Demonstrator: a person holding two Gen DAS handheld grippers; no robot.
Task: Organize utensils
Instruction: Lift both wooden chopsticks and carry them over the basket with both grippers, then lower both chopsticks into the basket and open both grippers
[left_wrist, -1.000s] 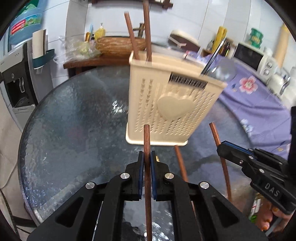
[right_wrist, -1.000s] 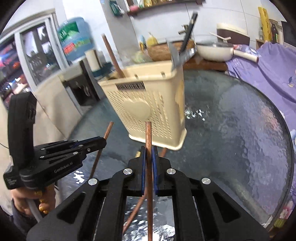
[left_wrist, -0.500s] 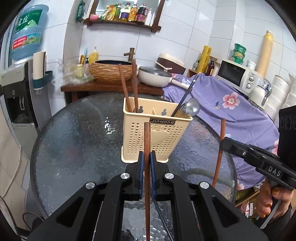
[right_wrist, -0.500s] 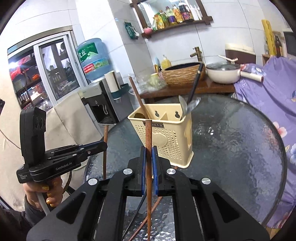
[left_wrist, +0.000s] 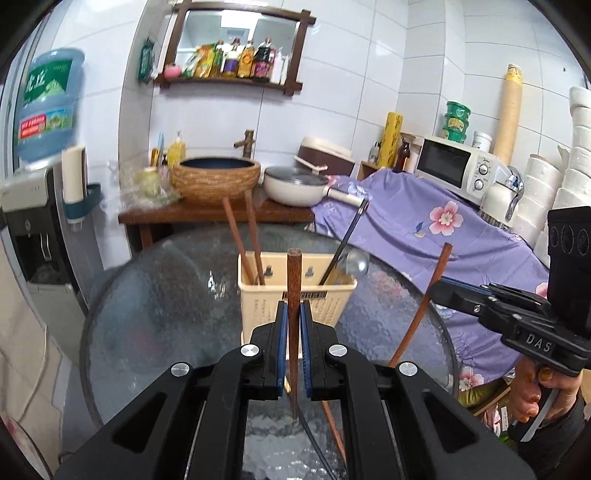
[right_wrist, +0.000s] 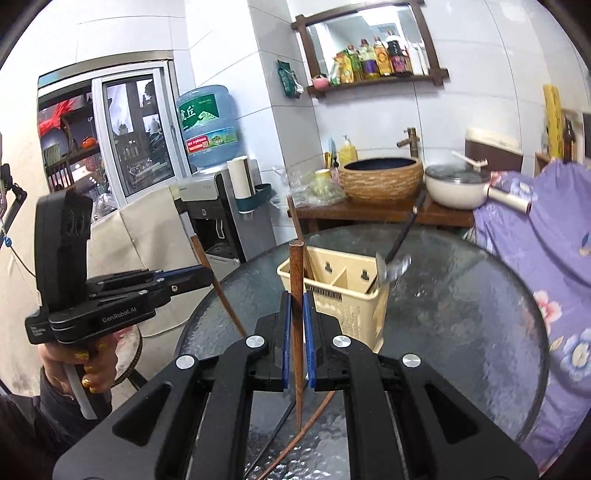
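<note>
A beige utensil holder (left_wrist: 295, 295) (right_wrist: 340, 291) stands on the round glass table (left_wrist: 155, 317) (right_wrist: 461, 332). It holds two brown chopsticks (left_wrist: 240, 243) on its left and a metal ladle (left_wrist: 351, 258) (right_wrist: 393, 266) on its right. My left gripper (left_wrist: 294, 321) is shut on a brown chopstick (left_wrist: 294, 291), held upright in front of the holder. My right gripper (right_wrist: 296, 314) is shut on another brown chopstick (right_wrist: 296, 280), also upright; it shows in the left view (left_wrist: 424, 302). Both are raised above the table.
One more chopstick (left_wrist: 332, 428) and a thin black utensil (left_wrist: 314, 443) lie on the glass below the grippers. Behind the table stand a wooden bench with a woven basin (left_wrist: 216, 177) and a white pan (left_wrist: 295, 184), a purple-covered counter with a microwave (left_wrist: 454, 166), and a water dispenser (right_wrist: 210, 206).
Both grippers have lifted and pulled back from the holder, each carrying its chopstick; the holder now looks smaller and lower in both views.
</note>
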